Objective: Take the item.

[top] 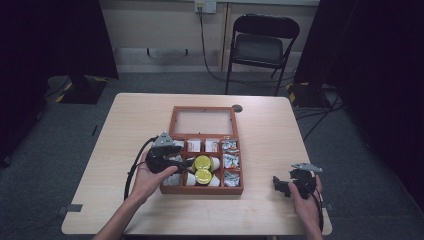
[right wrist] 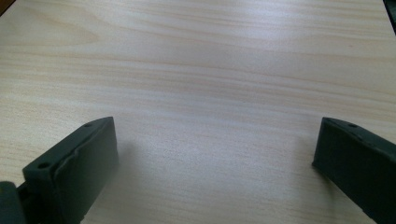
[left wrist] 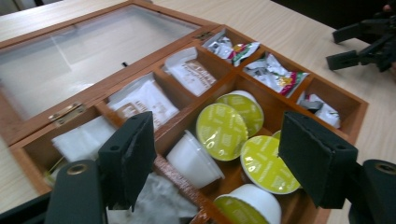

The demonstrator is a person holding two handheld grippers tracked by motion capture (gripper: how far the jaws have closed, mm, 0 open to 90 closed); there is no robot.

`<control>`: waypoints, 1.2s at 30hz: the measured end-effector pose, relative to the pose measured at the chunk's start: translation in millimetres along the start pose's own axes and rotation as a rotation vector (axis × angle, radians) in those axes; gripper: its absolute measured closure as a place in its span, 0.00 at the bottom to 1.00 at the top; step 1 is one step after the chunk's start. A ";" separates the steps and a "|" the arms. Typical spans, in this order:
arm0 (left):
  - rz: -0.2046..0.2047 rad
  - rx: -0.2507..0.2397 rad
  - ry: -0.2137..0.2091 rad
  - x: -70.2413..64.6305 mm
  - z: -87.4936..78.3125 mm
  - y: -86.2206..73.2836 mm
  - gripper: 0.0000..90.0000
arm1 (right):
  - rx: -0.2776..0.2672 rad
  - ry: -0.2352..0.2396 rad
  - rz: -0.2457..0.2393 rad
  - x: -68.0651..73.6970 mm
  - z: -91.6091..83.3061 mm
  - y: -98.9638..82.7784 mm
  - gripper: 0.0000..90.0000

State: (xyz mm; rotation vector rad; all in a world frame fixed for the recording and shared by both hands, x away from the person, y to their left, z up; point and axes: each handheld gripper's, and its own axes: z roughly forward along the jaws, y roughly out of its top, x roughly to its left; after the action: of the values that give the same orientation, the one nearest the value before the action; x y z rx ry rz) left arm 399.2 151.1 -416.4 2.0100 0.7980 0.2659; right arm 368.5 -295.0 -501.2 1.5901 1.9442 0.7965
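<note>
An open wooden box (top: 202, 190) with a glass lid (top: 203, 121) folded back lies in the middle of the table. Its compartments hold white sachets (left wrist: 144, 100), foil packets (left wrist: 273, 72) and several coffee capsules with yellow-green lids (left wrist: 222, 130). My left gripper (top: 180, 162) hovers over the box's left side, its jaws apart around a white capsule (left wrist: 194, 161) and a yellow-lidded one (left wrist: 268, 163), with no pad touching them. My right gripper (top: 280, 184) rests low over bare table to the right of the box, open, nothing between its jaws (right wrist: 215, 154).
The light wooden table (top: 270, 140) has bare room on all sides of the box. A dark cable grommet (top: 237, 108) sits just behind the lid. A black folding chair (top: 260, 45) stands beyond the far edge. Dark curtains hang on both sides.
</note>
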 end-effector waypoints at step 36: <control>0.066 0.184 -0.112 -24.9 42.1 -14.3 0.44 | 0.000 0.001 -0.002 0.1 -0.3 -0.4 0.00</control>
State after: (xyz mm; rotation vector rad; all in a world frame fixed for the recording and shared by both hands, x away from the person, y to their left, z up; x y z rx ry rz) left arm 394.1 111.5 -448.2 2.2060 0.7078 0.1189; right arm 368.0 -295.1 -501.3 1.5876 1.9462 0.7968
